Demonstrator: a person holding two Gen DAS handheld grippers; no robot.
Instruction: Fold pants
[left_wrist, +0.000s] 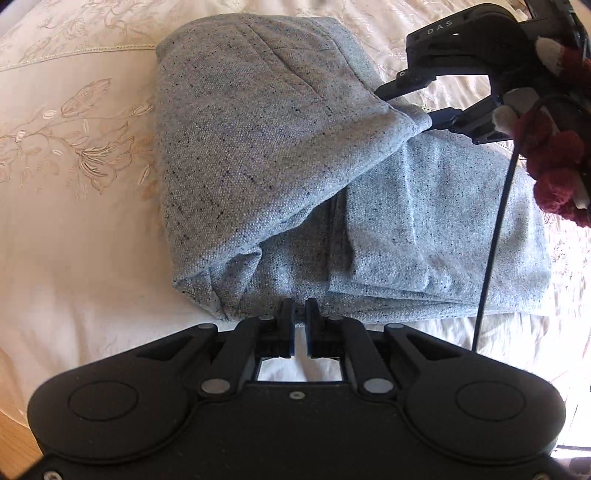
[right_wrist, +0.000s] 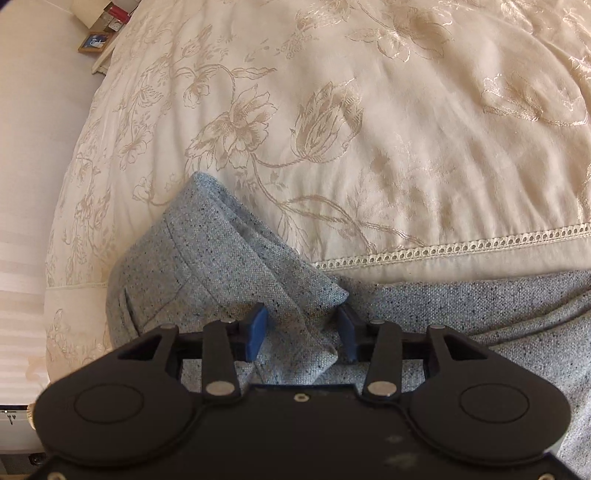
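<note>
The grey speckled pants (left_wrist: 280, 155) lie partly folded on the cream bedspread, one part turned over the rest. My left gripper (left_wrist: 300, 314) is at the near edge of the pants, its fingers almost together with nothing between them. My right gripper (left_wrist: 410, 103) shows at the upper right of the left wrist view, with a corner of the pants between its fingers. In the right wrist view the right gripper (right_wrist: 303, 328) has its blue pads (right_wrist: 256, 328) wide apart around a bunched fold of the pants (right_wrist: 221, 266). The fabric sits loosely between them.
The embroidered cream bedspread (right_wrist: 369, 110) covers the bed, with a lace seam (right_wrist: 461, 245). The bed's edge and a pale floor (right_wrist: 29, 147) lie to the left. A framed picture (right_wrist: 94, 41) stands far off. A hand in a dark red fuzzy sleeve (left_wrist: 554, 155) and a cable (left_wrist: 495, 236) hang at right.
</note>
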